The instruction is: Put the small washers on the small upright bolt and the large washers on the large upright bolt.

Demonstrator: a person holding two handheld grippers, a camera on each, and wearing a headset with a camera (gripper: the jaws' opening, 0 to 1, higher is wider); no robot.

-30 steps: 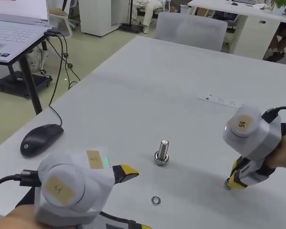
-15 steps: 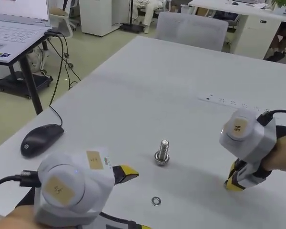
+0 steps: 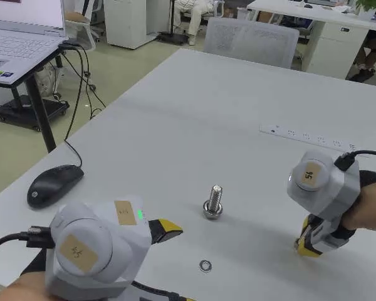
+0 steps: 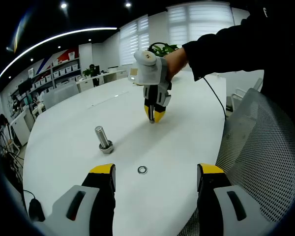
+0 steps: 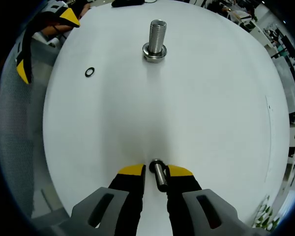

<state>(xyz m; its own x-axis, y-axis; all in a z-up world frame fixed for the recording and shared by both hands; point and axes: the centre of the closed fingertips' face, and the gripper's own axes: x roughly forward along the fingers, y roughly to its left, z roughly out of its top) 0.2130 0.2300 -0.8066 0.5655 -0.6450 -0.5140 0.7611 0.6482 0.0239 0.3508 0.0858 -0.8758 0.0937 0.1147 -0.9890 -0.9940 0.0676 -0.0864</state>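
A large steel bolt (image 3: 213, 202) stands upright mid-table with a washer ring at its base; it is also in the left gripper view (image 4: 103, 139) and the right gripper view (image 5: 156, 39). A small loose washer (image 3: 205, 266) lies flat on the white table (image 3: 194, 119), nearer to me. My left gripper (image 3: 172, 263) is open, and that washer (image 4: 142, 170) lies just ahead between its jaws. My right gripper (image 3: 306, 246) points down at the table to the right of the large bolt, shut on a small bolt (image 5: 159, 175) held between its fingertips.
A black mouse (image 3: 53, 184) rests near the table's left edge. A white power strip (image 3: 313, 138) lies at the back right. A laptop (image 3: 19, 37) sits on a side stand to the left, and a grey chair (image 3: 250, 39) stands at the far end.
My right gripper has tilted a little and sunk slightly toward the table, still holding the small bolt. The left gripper, large bolt and loose washer have stayed put.
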